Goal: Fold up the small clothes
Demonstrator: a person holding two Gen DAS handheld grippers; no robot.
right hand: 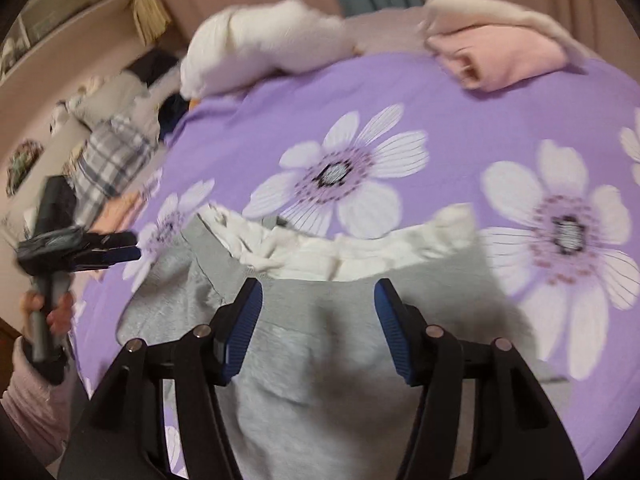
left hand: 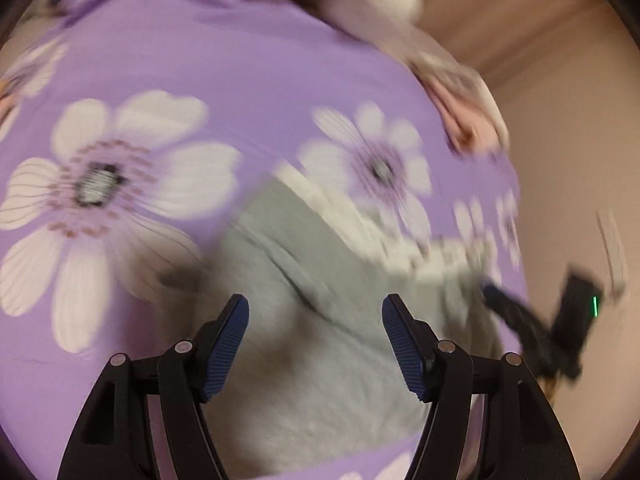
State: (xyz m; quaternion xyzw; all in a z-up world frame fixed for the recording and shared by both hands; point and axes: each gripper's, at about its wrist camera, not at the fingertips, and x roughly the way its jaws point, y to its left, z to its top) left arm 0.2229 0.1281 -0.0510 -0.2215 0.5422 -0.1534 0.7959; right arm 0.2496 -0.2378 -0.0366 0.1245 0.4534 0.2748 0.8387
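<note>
A small grey garment with a white ruffled trim lies on a purple bedsheet printed with white flowers. My left gripper hovers over the grey cloth, open, with nothing pinched between its blue pads. In the right wrist view the same grey garment spreads below my right gripper, which is also open and holds nothing; the ruffle runs just beyond its tips. Each gripper shows in the other's view: the right gripper at the garment's right edge, the left gripper at its left edge.
A folded pink garment and a white bundle sit at the far edge of the bed. Plaid cloth and other clothes pile up beyond the bed's left edge. A person's hand grips the left tool's handle.
</note>
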